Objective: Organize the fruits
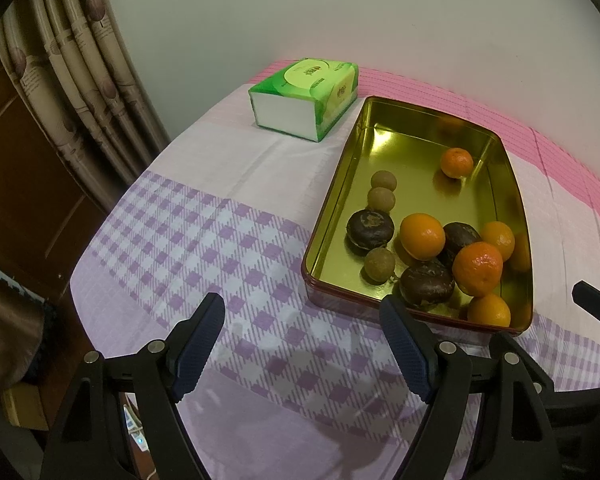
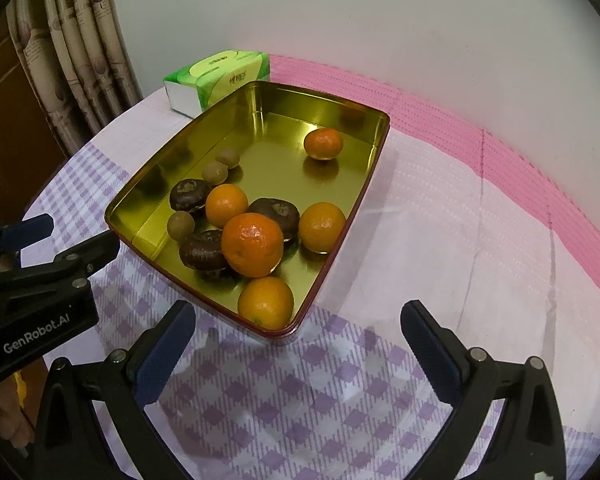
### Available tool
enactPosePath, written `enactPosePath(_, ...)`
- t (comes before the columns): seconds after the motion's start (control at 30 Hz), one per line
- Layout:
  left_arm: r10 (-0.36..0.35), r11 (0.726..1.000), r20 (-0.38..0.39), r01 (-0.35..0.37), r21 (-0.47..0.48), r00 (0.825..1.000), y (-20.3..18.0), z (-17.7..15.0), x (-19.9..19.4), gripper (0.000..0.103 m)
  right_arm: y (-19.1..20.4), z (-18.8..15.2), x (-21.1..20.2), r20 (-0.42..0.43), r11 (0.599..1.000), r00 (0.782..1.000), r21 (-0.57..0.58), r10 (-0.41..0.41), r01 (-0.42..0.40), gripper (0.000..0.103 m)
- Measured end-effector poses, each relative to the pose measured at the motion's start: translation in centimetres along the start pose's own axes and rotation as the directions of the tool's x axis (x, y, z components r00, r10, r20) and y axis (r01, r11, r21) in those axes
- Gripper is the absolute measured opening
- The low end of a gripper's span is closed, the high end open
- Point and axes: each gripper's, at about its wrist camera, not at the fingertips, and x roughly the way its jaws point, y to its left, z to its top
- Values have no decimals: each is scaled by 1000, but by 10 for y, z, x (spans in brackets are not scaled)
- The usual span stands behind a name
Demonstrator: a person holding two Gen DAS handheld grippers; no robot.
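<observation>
A gold-lined tin (image 1: 340,184) (image 2: 268,148) with a red outside stands on the checked cloth. Several oranges lie in it: one alone at the far end (image 1: 456,162) (image 2: 323,143), the rest bunched at the near end, the largest (image 1: 478,268) (image 2: 252,244) on top. Three dark brown fruits (image 1: 370,226) (image 2: 202,250) and three small tan round fruits (image 1: 381,199) (image 2: 215,172) lie among them. My left gripper (image 1: 302,302) (image 2: 74,236) hovers open and empty before the tin's near left corner. My right gripper (image 2: 299,312) is open and empty at the near right corner.
A green tissue pack (image 1: 304,96) (image 2: 216,76) sits behind the tin near the white wall. A brown curtain (image 1: 80,72) hangs at the left, past the table's edge. Purple checked cloth (image 1: 180,232) spreads left of the tin, pale pink cloth (image 2: 440,220) to its right.
</observation>
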Motion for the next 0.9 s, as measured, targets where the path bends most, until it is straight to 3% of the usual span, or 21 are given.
enactPosePath(0.9,-1,1000,-3,1,5,1000,0,-2,2,80,-1,-5,6,-25,1000,1000,5,12,-12,102)
